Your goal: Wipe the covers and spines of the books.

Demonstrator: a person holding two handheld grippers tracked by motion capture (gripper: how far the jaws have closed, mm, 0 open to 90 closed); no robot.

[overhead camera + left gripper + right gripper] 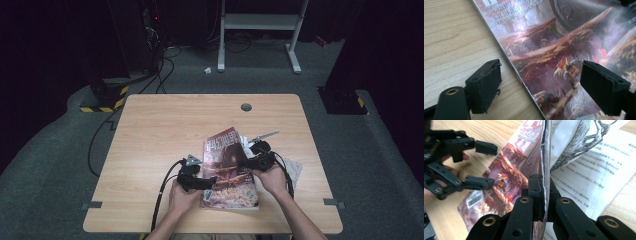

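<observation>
A glossy magazine (227, 170) with a dark red fantasy cover lies on the wooden table (165, 130), near its front edge. My right gripper (248, 159) is shut on the cover's free edge. In the right gripper view the jaws (543, 185) pinch that edge upright, the cover (514, 162) stands lifted, and a printed inner page (584, 170) with a drawing lies bare to the right. My left gripper (212, 181) is open at the magazine's left side. In the left gripper view its jaws (541, 72) straddle the spine edge, one over wood (454, 37), one over the cover (544, 37), touching nothing. The left gripper (492, 165) also shows open across the cover.
A grey round grommet (246, 107) sits in the table's far middle. A thin silvery object (265, 136) lies just behind the magazine, and something pale and crumpled (295, 167) lies to its right. The left gripper's black cable (162, 192) runs off the front edge. A white frame (260, 22) stands on the floor behind.
</observation>
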